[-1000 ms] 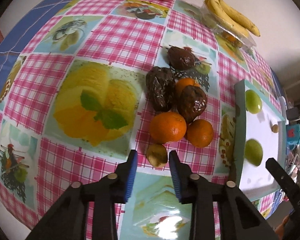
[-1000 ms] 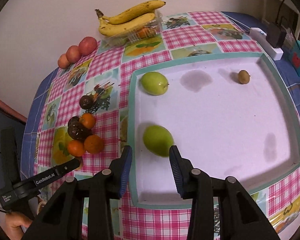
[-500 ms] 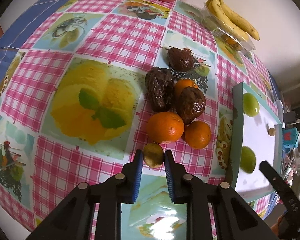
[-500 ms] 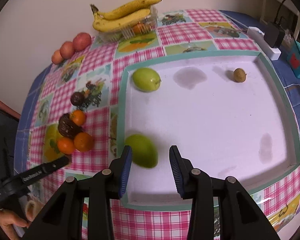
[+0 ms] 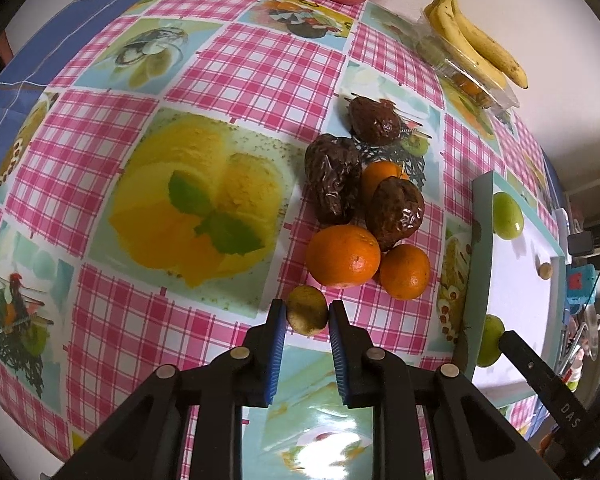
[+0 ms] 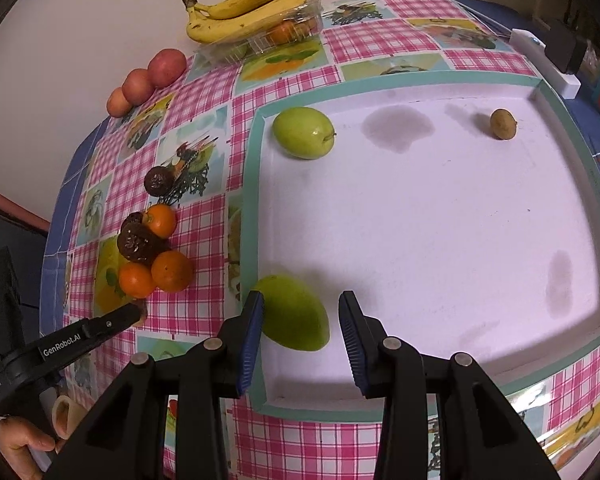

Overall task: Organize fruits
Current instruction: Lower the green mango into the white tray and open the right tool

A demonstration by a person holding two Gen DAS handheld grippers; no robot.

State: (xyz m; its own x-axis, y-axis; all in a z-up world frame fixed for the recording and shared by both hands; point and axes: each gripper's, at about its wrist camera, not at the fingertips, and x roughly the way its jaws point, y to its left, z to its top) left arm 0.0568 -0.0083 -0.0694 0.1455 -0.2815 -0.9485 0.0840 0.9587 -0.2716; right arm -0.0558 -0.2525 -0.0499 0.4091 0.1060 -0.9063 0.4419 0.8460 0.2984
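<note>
My left gripper (image 5: 307,316) is shut on a small yellow-brown fruit (image 5: 306,309), which rests on the checked tablecloth just in front of a heap of three oranges (image 5: 343,256) and dark wrinkled fruits (image 5: 398,212). In the right wrist view, my right gripper (image 6: 302,309) stands open over the near left corner of the white tray (image 6: 252,184). A green fruit (image 6: 296,314) lies between its fingers, against the left pad (image 6: 254,320). A second green fruit (image 6: 304,132) and a small brown fruit (image 6: 503,123) lie at the tray's far side.
Bananas (image 6: 252,8) lie on a clear plastic box at the table's far edge by the wall, with three reddish fruits (image 6: 166,67) to their left. A white power strip (image 6: 544,60) sits beyond the tray. A hand (image 6: 24,440) holds the left gripper's handle.
The left gripper moved forward and its fingers closed onto the small fruit. The right gripper came lower, so the green fruit now sits between its fingers; its opening is unchanged.
</note>
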